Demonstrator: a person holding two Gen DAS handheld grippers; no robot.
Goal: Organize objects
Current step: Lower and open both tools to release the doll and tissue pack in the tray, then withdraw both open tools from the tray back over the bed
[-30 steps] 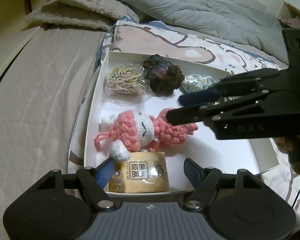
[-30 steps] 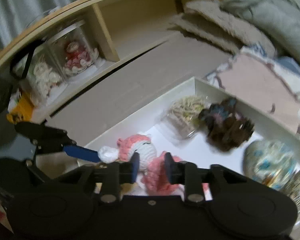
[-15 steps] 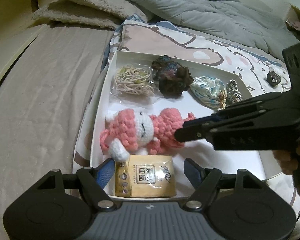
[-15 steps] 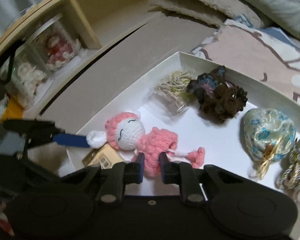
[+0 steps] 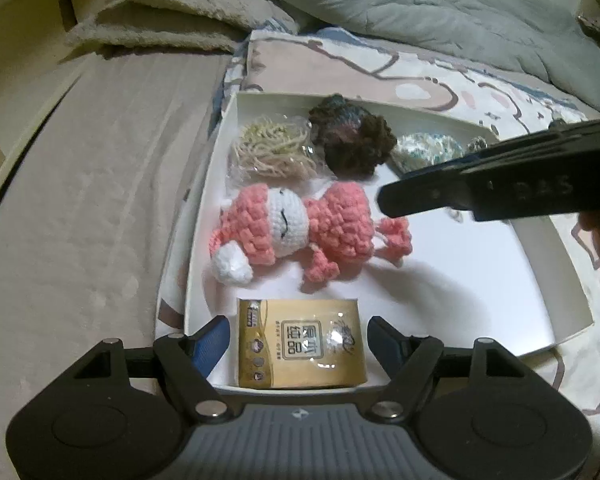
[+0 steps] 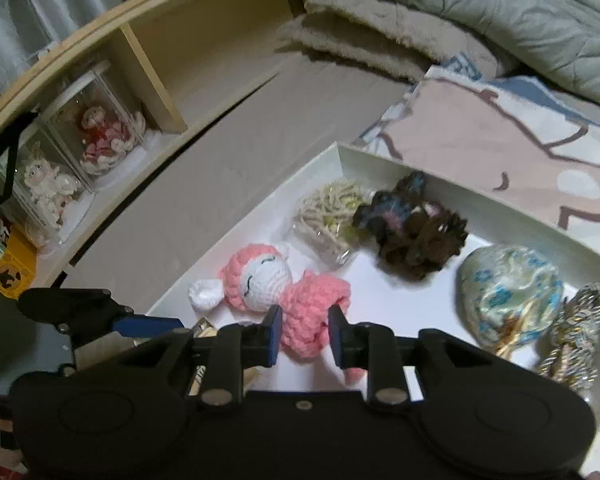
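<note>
A pink and white crochet doll (image 5: 300,228) lies on its side in a shallow white box (image 5: 428,114) on the bed. Below the doll, a gold packet (image 5: 302,346) lies flat between the spread fingers of my left gripper (image 5: 300,340), which is open and not pressing on it. My right gripper (image 6: 305,336) hovers just above the doll's body (image 6: 308,300); its jaws are opening and no pad touches the doll. In the left wrist view the right gripper (image 5: 388,200) reaches in from the right, its tips near the doll's legs.
The box also holds a bag of beige strings (image 5: 272,152), a dark crochet piece (image 5: 352,140), a brocade pouch (image 6: 508,288) and a silver tassel (image 6: 576,328). A grey quilt (image 5: 420,4) and a folded blanket (image 5: 172,20) lie behind. A wooden shelf with figurines in clear cases (image 6: 100,136) lines the left.
The doll now lies a little farther from the gold packet, legs stretched right. My right gripper narrowed, then widened again and drew back to the right. The left gripper stayed put.
</note>
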